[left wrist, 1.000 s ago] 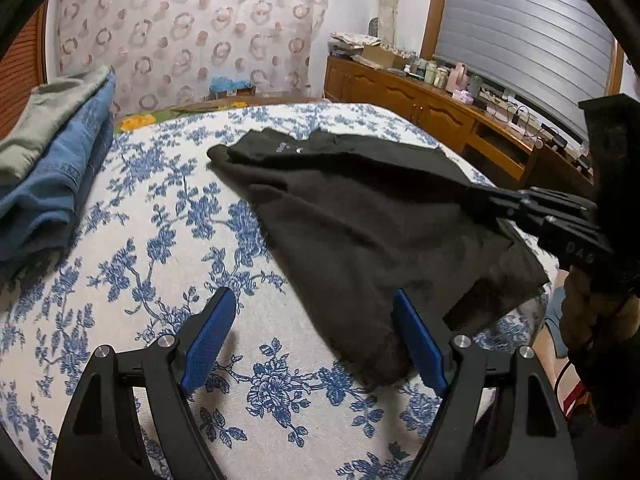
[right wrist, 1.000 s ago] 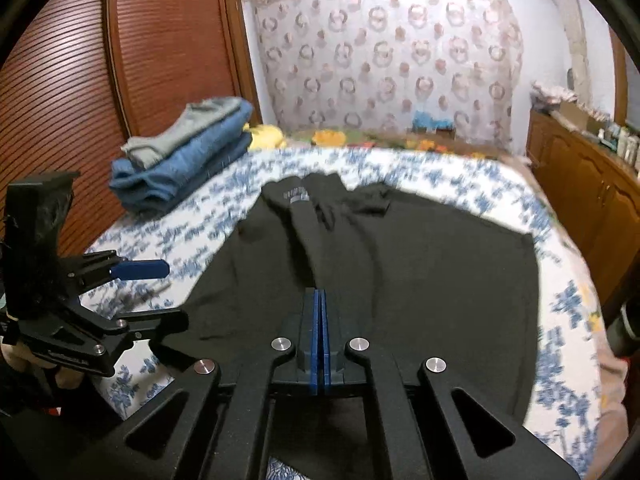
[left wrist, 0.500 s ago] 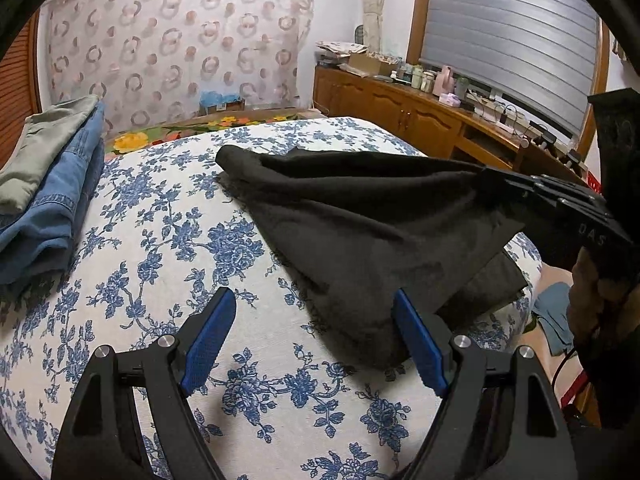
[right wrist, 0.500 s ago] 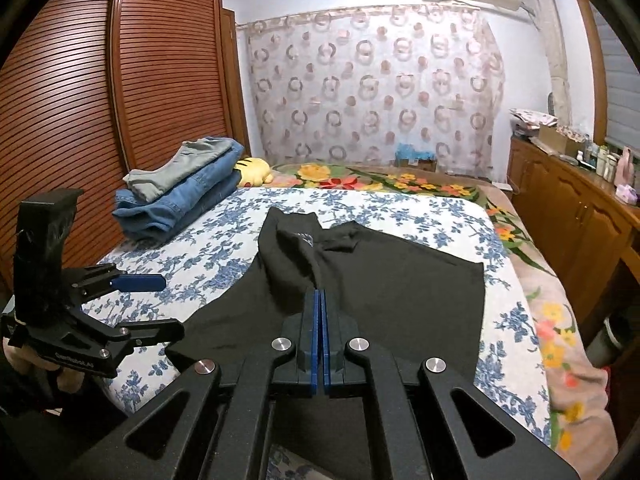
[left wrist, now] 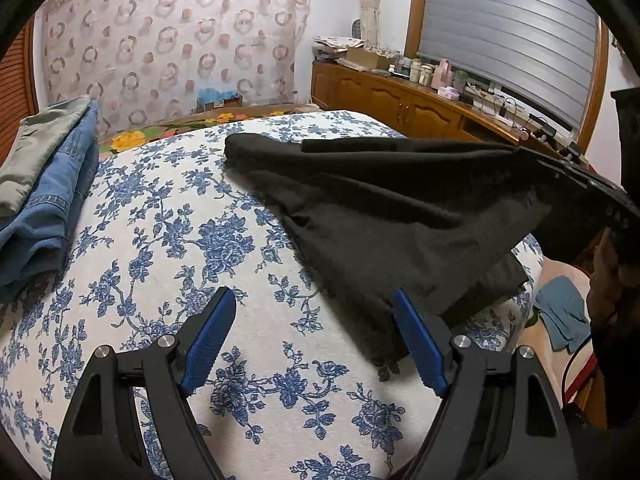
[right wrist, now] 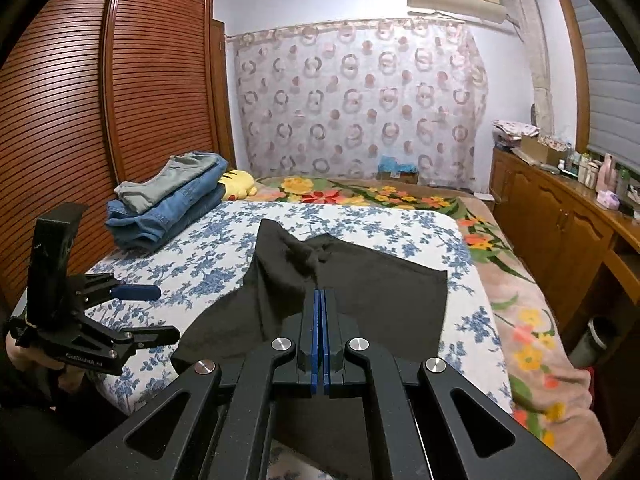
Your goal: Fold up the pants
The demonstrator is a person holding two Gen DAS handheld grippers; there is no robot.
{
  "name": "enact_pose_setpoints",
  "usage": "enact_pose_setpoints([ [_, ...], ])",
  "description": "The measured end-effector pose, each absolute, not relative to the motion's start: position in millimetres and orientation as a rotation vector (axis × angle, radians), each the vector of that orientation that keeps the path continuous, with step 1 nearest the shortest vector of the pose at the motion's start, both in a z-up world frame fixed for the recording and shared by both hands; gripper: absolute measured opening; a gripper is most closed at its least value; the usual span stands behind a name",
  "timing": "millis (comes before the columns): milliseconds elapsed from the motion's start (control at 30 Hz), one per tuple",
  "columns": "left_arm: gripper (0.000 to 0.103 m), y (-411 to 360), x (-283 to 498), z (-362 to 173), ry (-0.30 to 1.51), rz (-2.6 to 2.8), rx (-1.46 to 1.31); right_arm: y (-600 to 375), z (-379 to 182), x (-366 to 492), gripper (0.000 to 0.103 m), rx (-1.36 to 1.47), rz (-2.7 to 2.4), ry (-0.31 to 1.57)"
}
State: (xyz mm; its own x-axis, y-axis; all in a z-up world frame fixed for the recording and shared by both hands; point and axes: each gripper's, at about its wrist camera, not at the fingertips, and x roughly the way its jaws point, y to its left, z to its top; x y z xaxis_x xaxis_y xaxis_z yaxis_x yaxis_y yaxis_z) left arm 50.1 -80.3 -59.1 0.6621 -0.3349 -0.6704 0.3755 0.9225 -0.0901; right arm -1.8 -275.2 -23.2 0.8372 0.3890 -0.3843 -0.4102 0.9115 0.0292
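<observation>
Black cloth, the pants, lies spread across the near half of my bed's blue-flowered cover, and one edge of it is drawn up off the cover into my right gripper. That gripper's blue pads are pressed flat together with no gap showing, and the fabric runs taut from the bed up to their tips, so I record it as clamped on the pants. From the left wrist view the same gripper appears at the right edge with the cloth rising to it in a stretched sheet, while a lower layer of the pants rests on the cover underneath and reaches the bed's near corner. My left gripper hangs just above the cover with its jaws standing wide; nothing is between them. Its right pad sits just beside the near hem of the pants, and whether it touches the cloth I cannot tell; its left pad is over bare flowered cover. In the right wrist view the left gripper shows at the left, well apart from the clamped edge, held in my hand. A stack of folded jeans lies at the far left of the bed, clear of the pants, with a yellow plush toy just behind it. A wooden cabinet runs along the right side of the room.
</observation>
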Motion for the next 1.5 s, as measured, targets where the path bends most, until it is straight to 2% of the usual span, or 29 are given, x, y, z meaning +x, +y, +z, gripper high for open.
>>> enact_pose_setpoints([
  [800,0.082,-103,56,-71,0.779,-0.415,0.110,-298,-62,-10,0.001,-0.010,0.338,0.577],
  [1167,0.082,-102,60,-85,0.821,-0.401,0.113,-304,-54,-5,0.001,0.003,0.335,0.603],
  [1233,0.082,-102,61,-87,0.827,-0.402,0.109,-305,-54,-5,0.006,0.010,0.333,0.602],
  [1300,0.082,-101,60,-87,0.824,-0.404,0.101,-306,-56,-3,0.017,0.016,0.321,0.601],
  [1333,0.082,-100,59,-85,0.816,-0.405,0.098,-307,-55,-3,0.029,0.021,0.318,0.601],
  [1367,0.082,-100,59,-83,0.806,-0.404,0.095,-309,-53,-3,0.034,0.025,0.320,0.596],
  [1500,0.082,-95,61,-71,0.759,-0.391,0.085,-311,-38,4,0.034,-0.004,0.306,0.564],
])
